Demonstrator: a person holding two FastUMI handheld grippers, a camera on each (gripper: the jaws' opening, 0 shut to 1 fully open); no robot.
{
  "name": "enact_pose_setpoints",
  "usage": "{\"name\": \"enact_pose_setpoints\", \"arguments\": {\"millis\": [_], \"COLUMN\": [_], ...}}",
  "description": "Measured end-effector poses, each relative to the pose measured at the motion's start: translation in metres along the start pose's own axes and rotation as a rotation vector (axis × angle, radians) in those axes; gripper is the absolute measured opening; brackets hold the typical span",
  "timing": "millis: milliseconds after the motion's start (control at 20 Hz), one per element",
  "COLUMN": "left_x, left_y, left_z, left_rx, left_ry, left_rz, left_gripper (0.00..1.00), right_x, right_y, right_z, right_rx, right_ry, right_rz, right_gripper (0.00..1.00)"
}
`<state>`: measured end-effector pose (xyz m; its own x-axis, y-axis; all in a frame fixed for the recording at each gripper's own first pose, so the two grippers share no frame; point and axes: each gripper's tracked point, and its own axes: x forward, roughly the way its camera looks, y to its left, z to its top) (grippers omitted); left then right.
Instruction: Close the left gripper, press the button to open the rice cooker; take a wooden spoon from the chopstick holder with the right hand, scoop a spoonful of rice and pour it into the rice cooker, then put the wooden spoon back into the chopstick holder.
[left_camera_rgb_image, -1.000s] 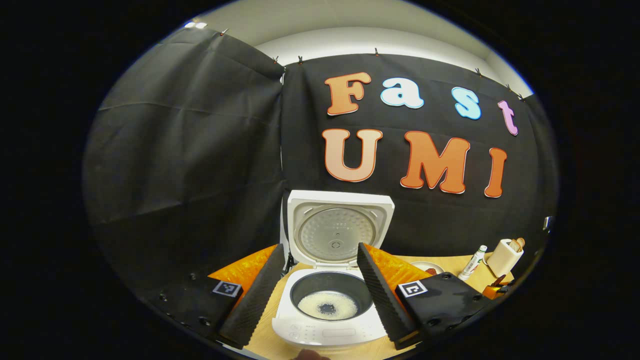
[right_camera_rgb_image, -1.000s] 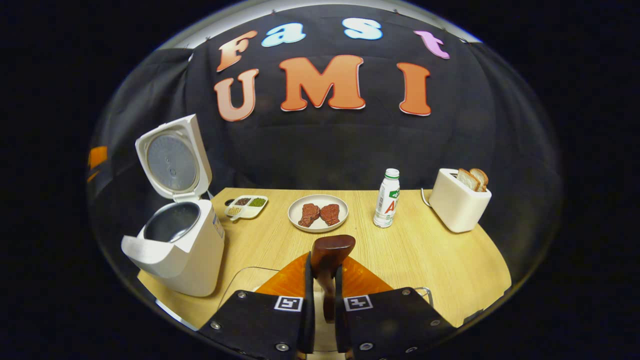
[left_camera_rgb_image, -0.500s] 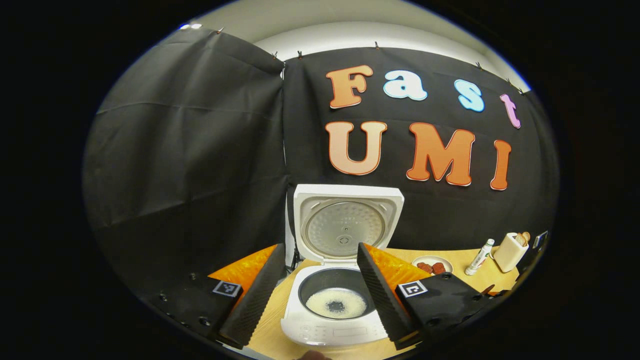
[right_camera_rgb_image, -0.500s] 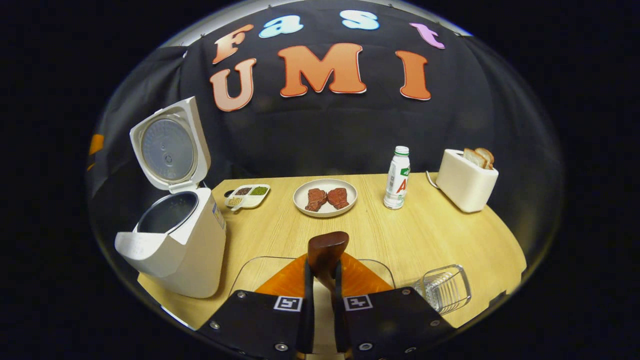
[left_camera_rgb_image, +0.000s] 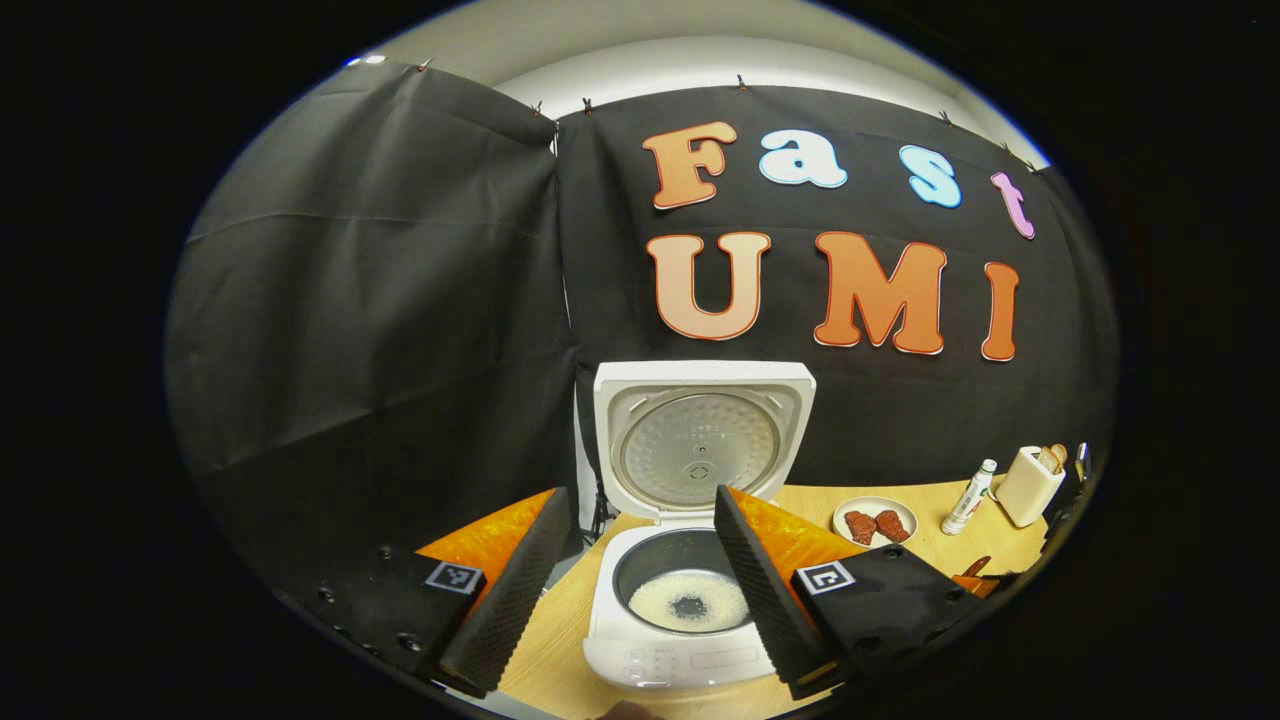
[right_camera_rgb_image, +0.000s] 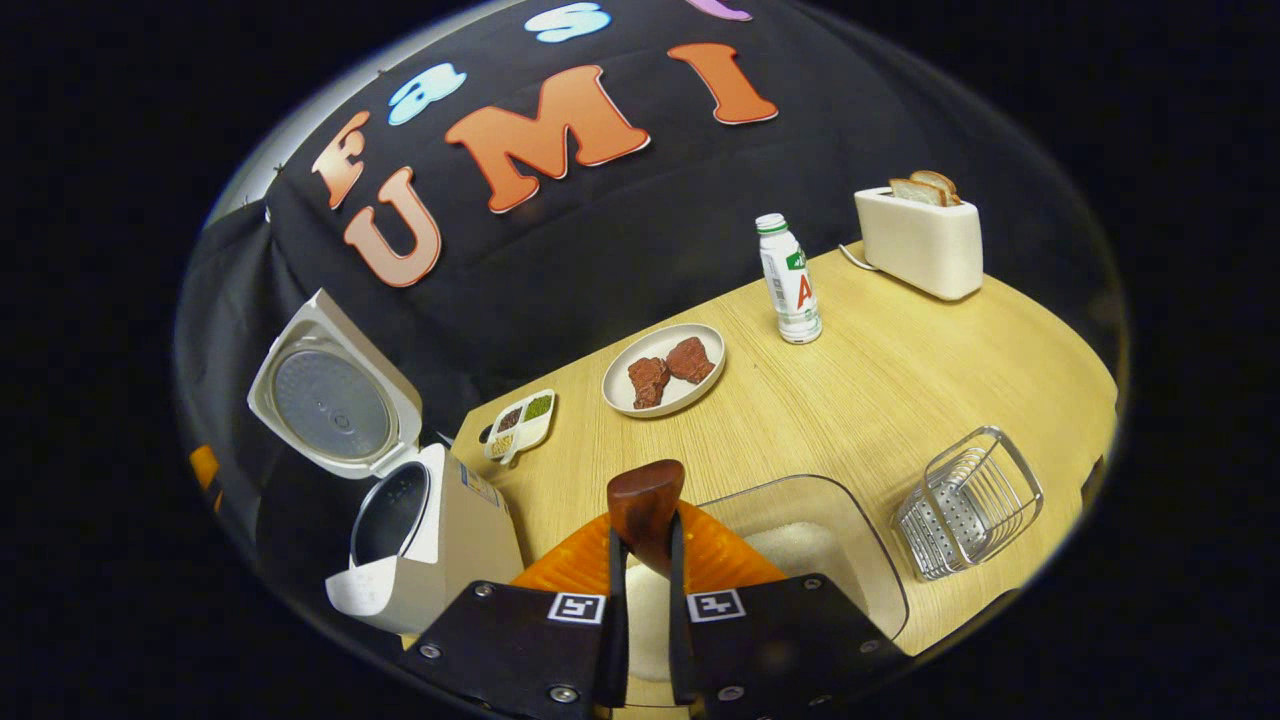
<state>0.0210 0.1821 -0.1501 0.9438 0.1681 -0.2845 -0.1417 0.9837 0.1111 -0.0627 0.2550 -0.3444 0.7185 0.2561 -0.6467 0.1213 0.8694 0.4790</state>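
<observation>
Between the right tongs (right_camera_rgb_image: 640, 600), clamped: wooden spoon (right_camera_rgb_image: 645, 505), now tilted over the clear rice tub (right_camera_rgb_image: 800, 540); wire holder (right_camera_rgb_image: 965, 500) near right. Left tongs (left_camera_rgb_image: 635, 590) held wide before the rice cooker (left_camera_rgb_image: 690, 600), lid up, rice inside. Return to holder likely next.

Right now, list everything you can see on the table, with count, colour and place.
rice cooker: one, white, lid up, table's left end, rice inside
seasoning dish: one, white, right of cooker
plate: one, white, mid-table, two brown meat pieces
bottle: one, white, green cap, right of plate
toaster: one, cream, far right, two bread slices
wire holder: one, metal, near right
clear container: one, near edge, rice inside
wooden spoon: one, brown, in right gripper
left gripper: open, before cooker
</observation>
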Motion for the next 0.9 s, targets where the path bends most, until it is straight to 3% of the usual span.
{"name": "enact_pose_setpoints", "arguments": {"millis": [350,600,750,800,850,900], "left_x": [0.002,0.001,0.0,0.0,0.001,0.001], "left_y": [0.004,0.004,0.008,0.008,0.009,0.01], "left_z": [-0.003,-0.002,-0.003,-0.004,-0.004,-0.005], "left_rx": [0.003,0.008,0.005,0.004,0.005,0.005], "left_ry": [0.013,0.009,0.011,0.011,0.012,0.013], "left_rz": [-0.013,-0.02,-0.012,-0.011,-0.008,-0.005], "left_gripper": [0.99,0.98,0.98,0.99,0.99,0.99], "right_x": [-0.002,-0.002,0.001,0.004,0.006,0.007], "right_y": [-0.019,-0.014,-0.015,-0.016,-0.016,-0.016], "right_z": [-0.003,-0.01,-0.011,-0.011,-0.013,-0.013], "right_rx": [0.34,0.398,0.508,0.541,0.567,0.583], "right_ry": [0.059,0.101,0.125,0.133,0.137,0.147], "right_rz": [0.037,0.077,0.097,0.106,0.117,0.129], "right_gripper": [0.16,0.16,0.16,0.12,0.2,0.16]}}
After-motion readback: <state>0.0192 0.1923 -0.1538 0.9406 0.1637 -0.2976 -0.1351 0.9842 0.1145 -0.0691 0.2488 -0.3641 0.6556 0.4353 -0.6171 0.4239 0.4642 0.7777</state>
